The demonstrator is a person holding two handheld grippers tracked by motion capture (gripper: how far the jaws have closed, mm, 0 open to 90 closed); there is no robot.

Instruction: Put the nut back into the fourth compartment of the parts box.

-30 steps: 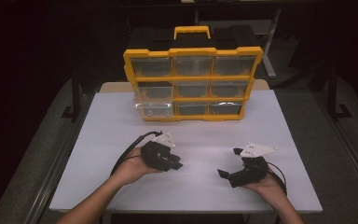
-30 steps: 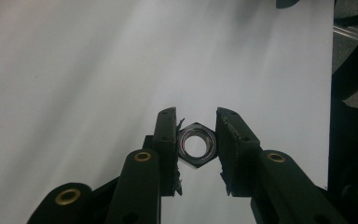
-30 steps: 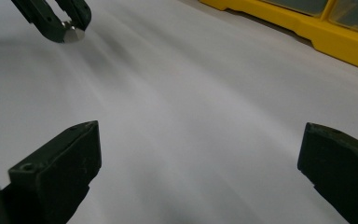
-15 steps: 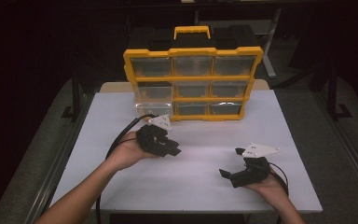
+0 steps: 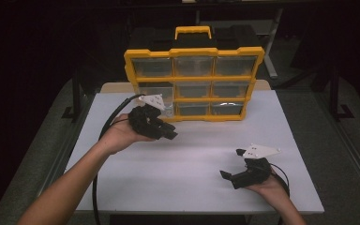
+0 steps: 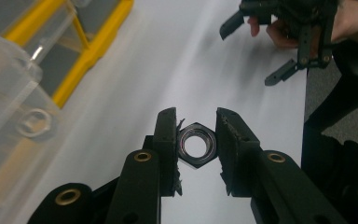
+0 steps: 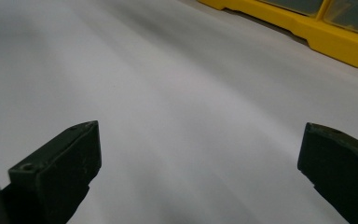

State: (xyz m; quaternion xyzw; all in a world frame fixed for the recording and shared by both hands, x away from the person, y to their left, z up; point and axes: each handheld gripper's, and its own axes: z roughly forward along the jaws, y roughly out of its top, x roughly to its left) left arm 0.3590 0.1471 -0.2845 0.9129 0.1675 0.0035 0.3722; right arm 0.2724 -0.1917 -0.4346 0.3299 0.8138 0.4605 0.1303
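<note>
A dark hex nut [image 6: 196, 144] sits clamped between the two black jaws of my left gripper [image 6: 196, 142], which is shut on it. In the high view that left gripper [image 5: 168, 133] hangs above the white table [image 5: 187, 159], just in front of the lower left drawers of the yellow organizer case [image 5: 194, 82]. My right gripper [image 5: 232, 164] rests low near the table's front right with its jaws wide apart and nothing between them; the right gripper view has bare table between its jaws [image 7: 196, 154]. The left gripper view also catches the right gripper [image 6: 261, 51] farther off.
The organizer stands upright at the back of the table with several clear drawers and a yellow handle [image 5: 192, 32]. A clear drawer [image 6: 14, 107] juts out close on the left of the left gripper view. A black cable [image 5: 108, 126] trails from the left gripper.
My left hand has risen and moved back toward the organizer, carrying its gripper away from the table's front. The right hand has stayed where it was.
</note>
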